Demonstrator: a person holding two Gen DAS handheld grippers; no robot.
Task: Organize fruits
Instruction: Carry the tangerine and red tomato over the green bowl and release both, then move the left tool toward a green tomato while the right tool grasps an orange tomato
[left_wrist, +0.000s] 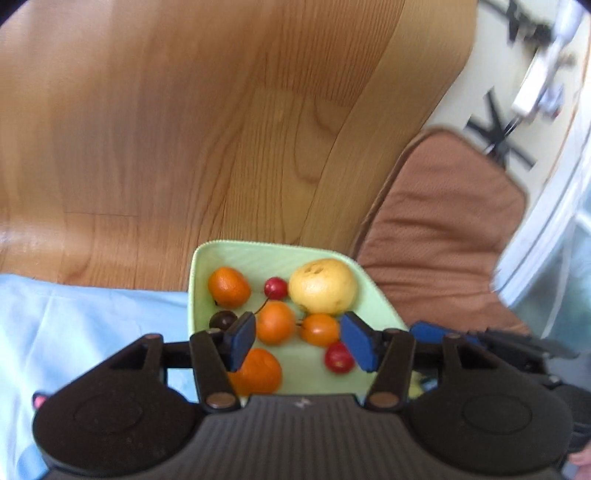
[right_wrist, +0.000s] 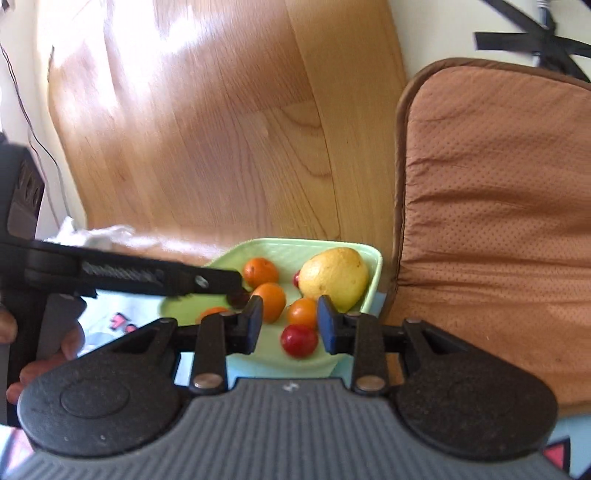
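Left wrist view: the left gripper (left_wrist: 301, 341) hangs spread and empty over a pale green square plastic tray (left_wrist: 295, 254) of oranges, cherries and one yellow pear (left_wrist: 322, 286); no writing is legible, and its frame half-hides the nearest round orange fruit (left_wrist: 258, 371). Right wrist view: the right gripper (right_wrist: 290, 325) is likewise spread and empty, a red cherry (right_wrist: 299, 340) between its blue pads, the left gripper crossing and covering the tray's left side.

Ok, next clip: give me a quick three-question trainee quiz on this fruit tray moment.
1. True or false: the left gripper is shut on a fruit.
2. The biggest fruit on the green tray is: A) the yellow fruit B) a red cherry C) the dark cherry
3. Fill in: beside the tray, on the right in both views, lies a brown ____.

Key: 1 false, both grippers' jaws stand open above the tray, the right gripper included; 2 A; 3 cushion.
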